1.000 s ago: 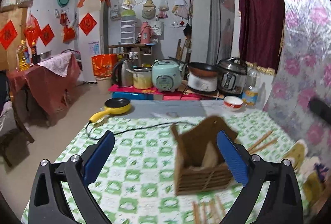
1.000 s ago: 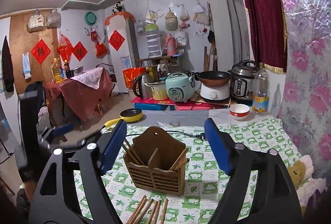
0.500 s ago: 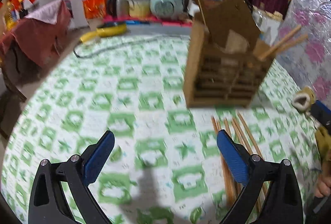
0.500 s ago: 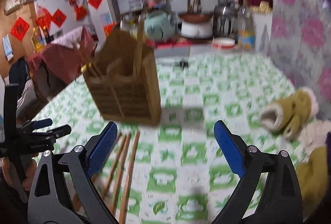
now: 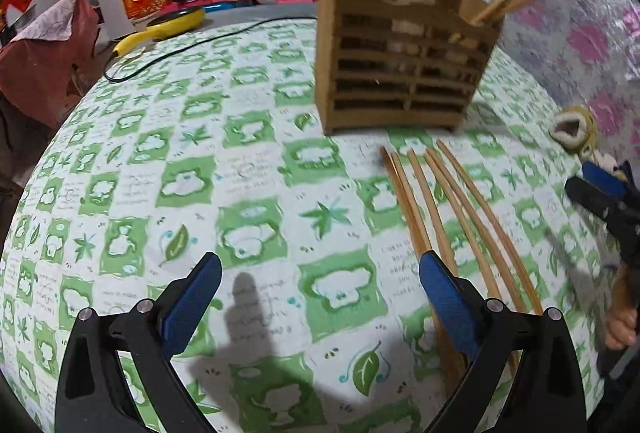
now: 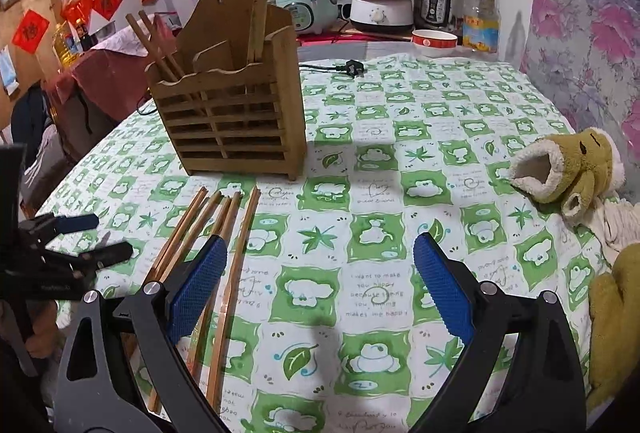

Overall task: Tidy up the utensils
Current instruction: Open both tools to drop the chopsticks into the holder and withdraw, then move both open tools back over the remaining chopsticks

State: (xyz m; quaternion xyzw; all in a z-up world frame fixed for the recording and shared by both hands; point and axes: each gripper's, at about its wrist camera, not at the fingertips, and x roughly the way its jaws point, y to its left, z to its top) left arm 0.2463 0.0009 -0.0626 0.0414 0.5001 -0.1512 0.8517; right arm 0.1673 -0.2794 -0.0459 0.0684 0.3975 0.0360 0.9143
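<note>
Loose chopsticks (image 6: 224,253) lie fanned on the green-checked tabletop (image 6: 380,161) just before the wooden holder (image 6: 236,125), long axes running toward it, between my left tool (image 5: 320,297) and right tool (image 6: 320,281), both wide and empty, their inner fingers nearest.

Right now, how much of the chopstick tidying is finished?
Barely started. A few chopsticks already stand in the wooden holder. Nothing is in hand: the left claw and right claw are both open and empty. The loose chopsticks on the tablecloth remain.
</note>
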